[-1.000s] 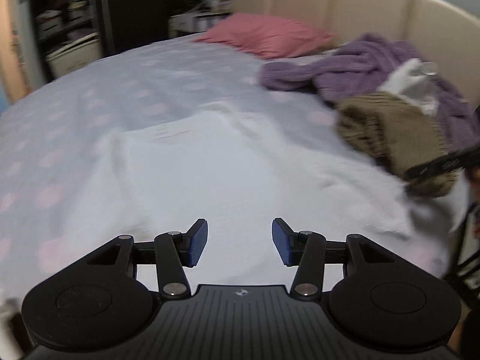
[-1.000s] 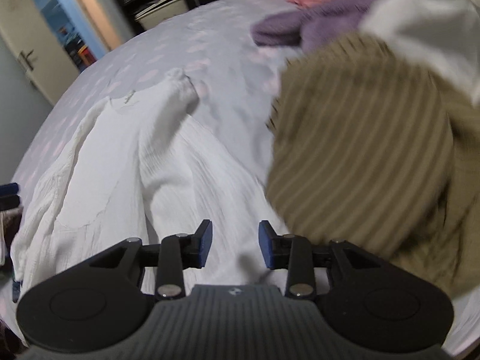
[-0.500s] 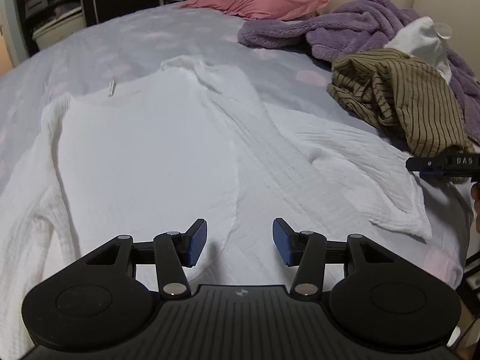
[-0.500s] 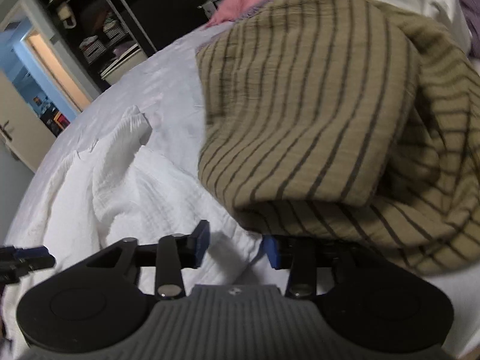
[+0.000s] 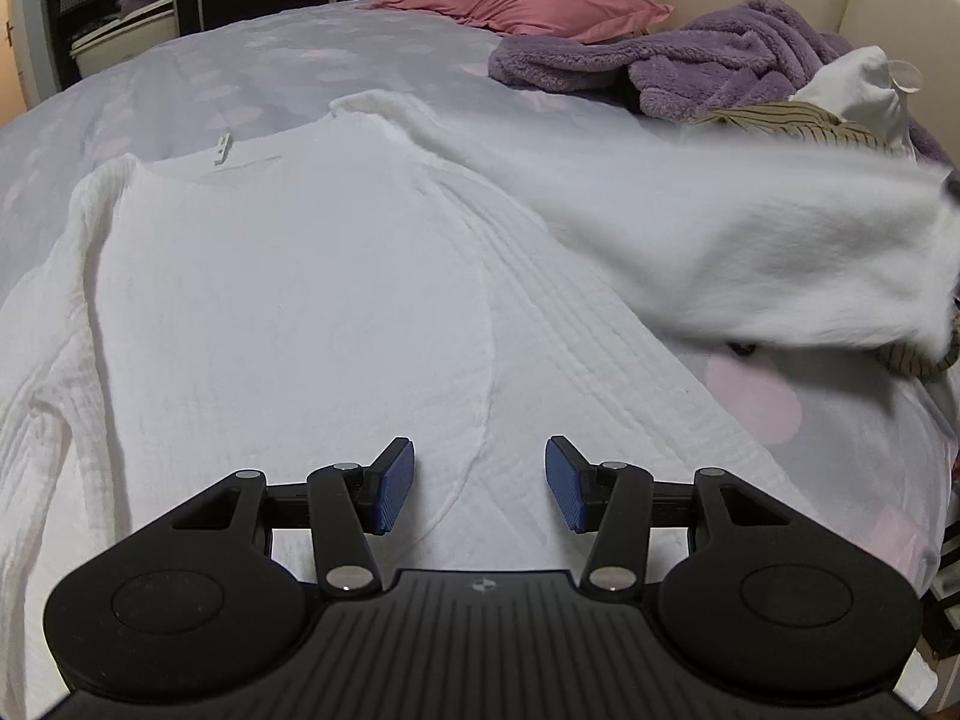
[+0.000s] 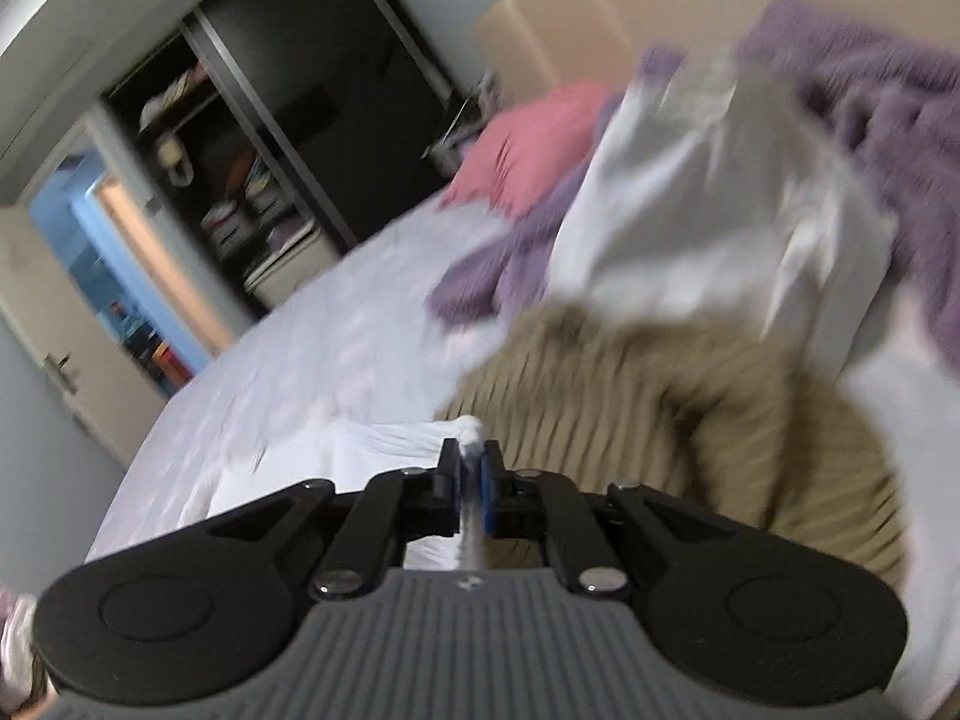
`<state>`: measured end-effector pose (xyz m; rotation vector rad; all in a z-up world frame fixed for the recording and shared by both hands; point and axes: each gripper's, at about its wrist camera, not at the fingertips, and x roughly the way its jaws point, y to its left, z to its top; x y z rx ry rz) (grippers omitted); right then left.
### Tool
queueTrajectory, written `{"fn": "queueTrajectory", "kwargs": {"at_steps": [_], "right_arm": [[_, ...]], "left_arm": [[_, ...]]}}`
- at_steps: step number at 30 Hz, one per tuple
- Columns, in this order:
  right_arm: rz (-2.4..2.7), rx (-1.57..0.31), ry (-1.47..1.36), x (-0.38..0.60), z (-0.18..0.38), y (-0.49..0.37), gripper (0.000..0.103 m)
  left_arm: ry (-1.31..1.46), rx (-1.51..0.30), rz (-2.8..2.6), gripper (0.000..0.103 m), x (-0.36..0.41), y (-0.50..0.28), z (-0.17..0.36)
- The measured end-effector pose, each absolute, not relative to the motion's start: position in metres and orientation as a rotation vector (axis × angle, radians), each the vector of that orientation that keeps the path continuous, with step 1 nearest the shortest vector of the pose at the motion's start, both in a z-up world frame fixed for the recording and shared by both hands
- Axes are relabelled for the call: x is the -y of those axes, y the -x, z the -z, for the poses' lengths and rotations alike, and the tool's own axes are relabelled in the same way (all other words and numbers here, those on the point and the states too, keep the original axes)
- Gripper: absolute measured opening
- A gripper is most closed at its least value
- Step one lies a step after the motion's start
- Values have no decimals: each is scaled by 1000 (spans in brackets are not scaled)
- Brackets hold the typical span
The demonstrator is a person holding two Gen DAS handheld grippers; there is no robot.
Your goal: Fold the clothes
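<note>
The white shirt [image 5: 288, 300] lies flat across the middle of the bed [image 5: 180, 78], its sleeve [image 5: 750, 240] lifted at the frame's right. The right tongs [image 6: 472, 483] are clamped on the sleeve's cuff; carrying it straight across the chest, kept taut, should fold cleanly. The left tongs [image 5: 480, 483] hover wide apart, empty, low over the hem.

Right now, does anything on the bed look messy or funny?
Yes. The white top lies flat except one sleeve, which the right gripper pinches and lifts. Beside it, a striped tan garment and purple fleece sit in a crumpled heap.
</note>
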<state>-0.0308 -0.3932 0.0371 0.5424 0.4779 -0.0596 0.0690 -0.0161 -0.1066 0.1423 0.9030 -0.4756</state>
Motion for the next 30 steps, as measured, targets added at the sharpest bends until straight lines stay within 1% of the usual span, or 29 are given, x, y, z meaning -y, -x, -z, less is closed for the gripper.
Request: {"fn": "queueTrajectory", "kwargs": {"at_steps": [4,8,11,16,18,19,21,23,24,26,28,30], "right_arm": [[119,-449,-524,413,-65,30,6],[110,-478,-463,409,-74,22,6],[106,-463,-409,404,-76,17,6],[197,-436,-389,419,-100,-20,6],[331,-511,-405,435,-99,-37,9],[417,-549,-393,440,-98,-42,12],[484,-523,-315,435,-100,-41,12],[395,-481,-226,412,-103,-40,12],[330,-464,-184,399,-103,-40,15],[137,-510,-116,365,-94,-51,38],[-1,-574,-47,332,-80,-62,39],[-94,-629,79,294,-58,-75,37]], "left_arm": [[-179,-895,465,46,16,-68,109],[-197,-889,474,47,18,-64,110],[-193,-880,476,47,18,-62,108],[-202,-891,483,47,13,-62,110],[-215,-898,491,47,13,-61,114],[-225,-896,497,48,13,-61,115],[-243,-891,508,49,15,-59,117],[-252,-885,517,50,16,-58,117],[-252,-882,520,51,17,-57,117],[-244,-877,527,51,14,-57,118],[-240,-872,532,51,12,-55,118],[-238,-868,537,51,11,-55,118]]}}
